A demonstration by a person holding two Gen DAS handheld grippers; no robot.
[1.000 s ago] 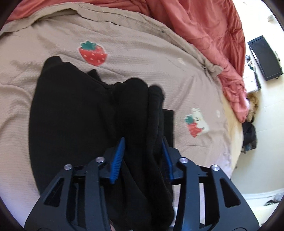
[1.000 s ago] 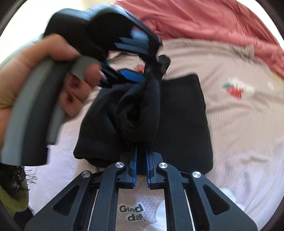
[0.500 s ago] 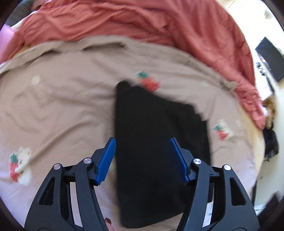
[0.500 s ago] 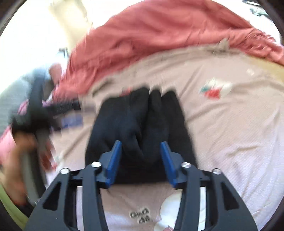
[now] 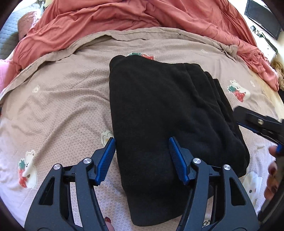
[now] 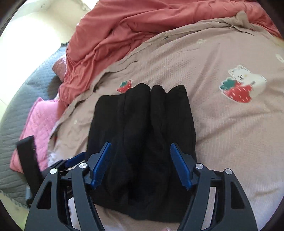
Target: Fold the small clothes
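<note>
A black fleece garment [image 5: 159, 110] lies folded into a thick rectangle on the beige bed cover [image 5: 62, 92]. It also shows in the right wrist view [image 6: 142, 128], with bunched layers on top. My left gripper [image 5: 142, 160] is open and empty, hovering over the garment's near left edge. My right gripper [image 6: 141, 165] is open and empty, its jaws spread over the garment's near end. The right gripper shows at the right edge of the left wrist view [image 5: 261, 126], and the left gripper at the lower left of the right wrist view [image 6: 71, 161].
A crumpled salmon-red duvet [image 5: 142, 16] is heaped along the far side of the bed. A pink quilted cushion [image 6: 35, 124] and a grey quilt [image 6: 16, 106] lie to the left. Strawberry and bear prints [image 6: 239, 85] dot the cover. A black screen [image 5: 262, 16] stands far right.
Both grippers have let go of the black garment and opened. It dropped from a lifted bunch to a folded rectangle on the bed, and both grippers drew back over it.
</note>
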